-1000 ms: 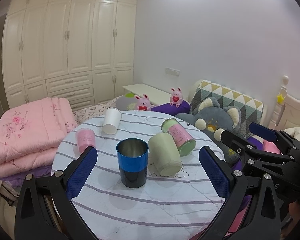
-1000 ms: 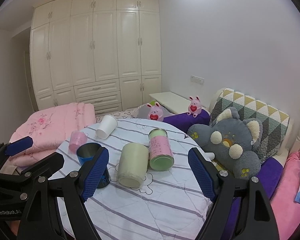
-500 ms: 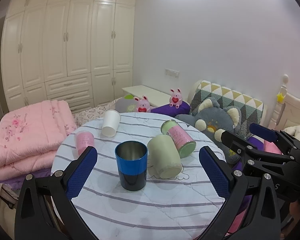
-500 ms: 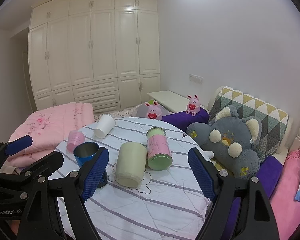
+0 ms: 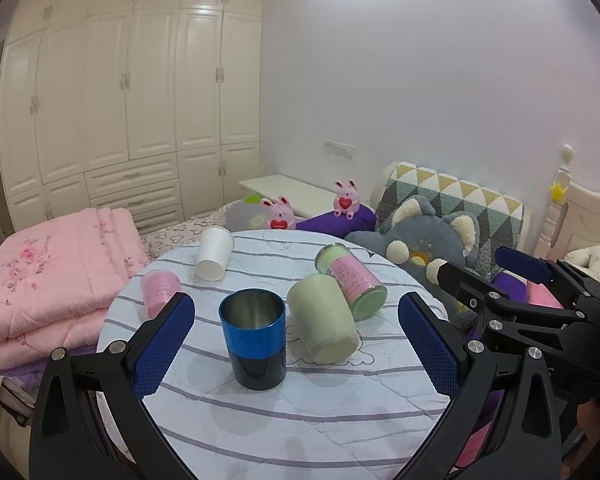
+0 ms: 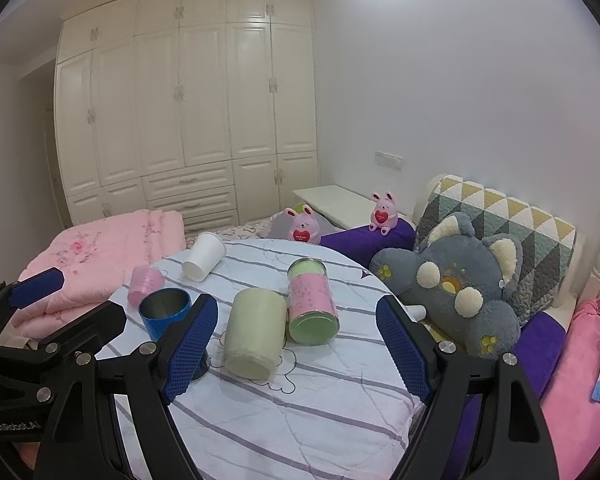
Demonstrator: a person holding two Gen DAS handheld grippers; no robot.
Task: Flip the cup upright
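Our left gripper (image 5: 296,338) and right gripper (image 6: 296,346) both gape wide, holding nothing, above the table's (image 5: 300,420) near half. The blue cup (image 5: 253,338) stands upright. The green cup (image 5: 324,322), jar (image 5: 350,280), pink cup (image 5: 160,290) and white cup (image 5: 213,252) lie tipped. Bare cloth in front gives room; the jar lies near the right edge.

A home bedroom. A cream wardrobe (image 6: 188,112) with panelled doors and drawers fills the far wall. A folded pink quilt (image 5: 56,276) lies on a bed (image 5: 180,234) with heart-print sheets. Against the white wall sit a patterned cushion (image 6: 512,220), a grey plush bear (image 6: 456,288) and two pink toy bunnies (image 6: 302,226). A round table (image 5: 300,420) under a striped cloth stands in front.
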